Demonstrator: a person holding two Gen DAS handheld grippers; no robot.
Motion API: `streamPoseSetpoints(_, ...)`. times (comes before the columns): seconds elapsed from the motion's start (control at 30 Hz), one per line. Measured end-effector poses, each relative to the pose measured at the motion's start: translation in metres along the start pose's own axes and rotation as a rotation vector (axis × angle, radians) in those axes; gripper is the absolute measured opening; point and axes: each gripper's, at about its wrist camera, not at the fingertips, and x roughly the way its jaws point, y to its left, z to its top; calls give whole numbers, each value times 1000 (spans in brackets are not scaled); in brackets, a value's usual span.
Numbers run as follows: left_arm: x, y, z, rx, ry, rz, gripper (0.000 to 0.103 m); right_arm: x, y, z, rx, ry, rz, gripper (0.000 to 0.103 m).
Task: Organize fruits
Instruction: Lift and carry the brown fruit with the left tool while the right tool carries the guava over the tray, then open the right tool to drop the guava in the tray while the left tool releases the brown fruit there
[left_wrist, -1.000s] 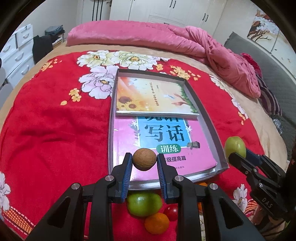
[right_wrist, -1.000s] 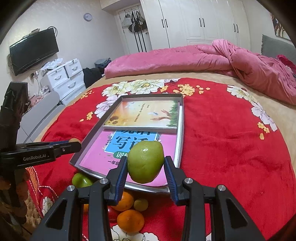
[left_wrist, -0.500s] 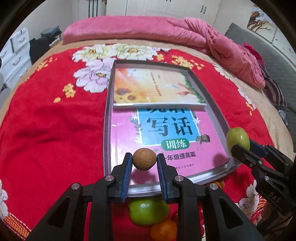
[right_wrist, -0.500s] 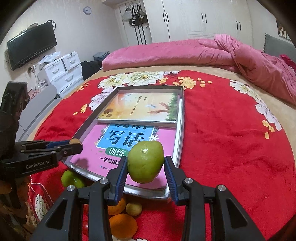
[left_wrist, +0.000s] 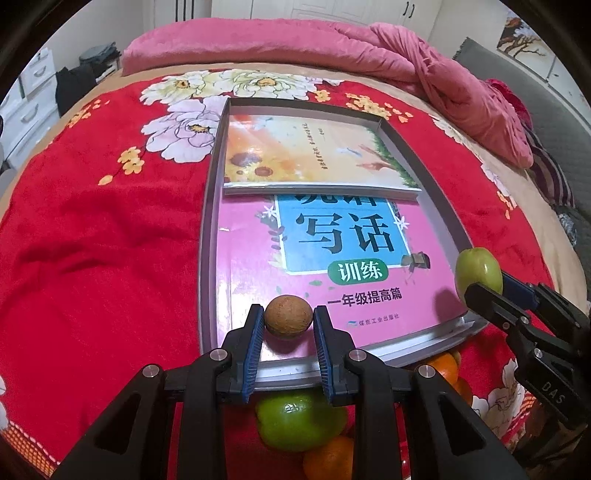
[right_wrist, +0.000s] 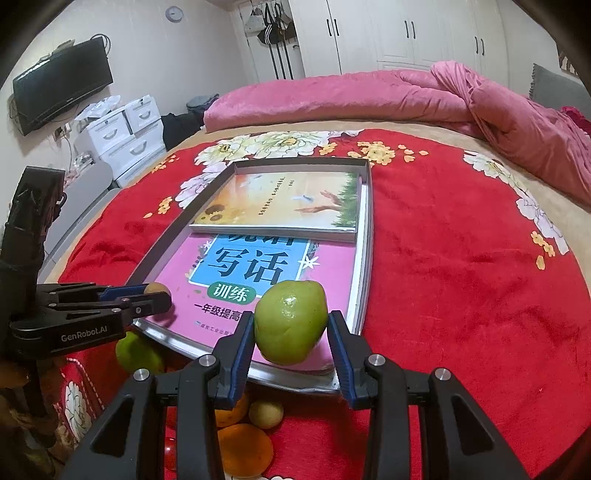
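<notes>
My left gripper (left_wrist: 289, 321) is shut on a small round brown fruit (left_wrist: 289, 316), held just over the near left part of the grey tray (left_wrist: 207, 236). My right gripper (right_wrist: 291, 328) is shut on a green pear-like fruit (right_wrist: 290, 321) above the tray's near right corner; the same green fruit (left_wrist: 478, 271) shows at the right of the left wrist view. The tray holds a pink book (left_wrist: 332, 258) with a sunflower book (left_wrist: 314, 151) on top at the far end. Loose fruit lies before the tray: a green apple (left_wrist: 299, 424), oranges (right_wrist: 243, 448) and a small yellow fruit (right_wrist: 266, 413).
The tray lies on a red flowered blanket (left_wrist: 92, 240) on a bed. A rolled pink quilt (right_wrist: 369, 99) runs along the far side. White drawers (right_wrist: 122, 136) and a wall television (right_wrist: 62, 85) stand at the left.
Both grippers have sunk a little toward the tray's near edge, each still gripping its fruit. The tray and books look larger and closer.
</notes>
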Motion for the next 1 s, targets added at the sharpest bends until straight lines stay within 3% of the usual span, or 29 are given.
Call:
streamPoseSetpoints(0.3,2,-1,-1,9,7,1,28,14,5,-7,-46,61,-37,40)
streamPoseSetpoints(0.67,2,0,-1,0,7,1,28,14,6,-9,-52,60,-24,41)
streamPoseSetpoints(1.0,1,4,-1,-11,14,-18,28,2,3,-6,-21,4,-7,58)
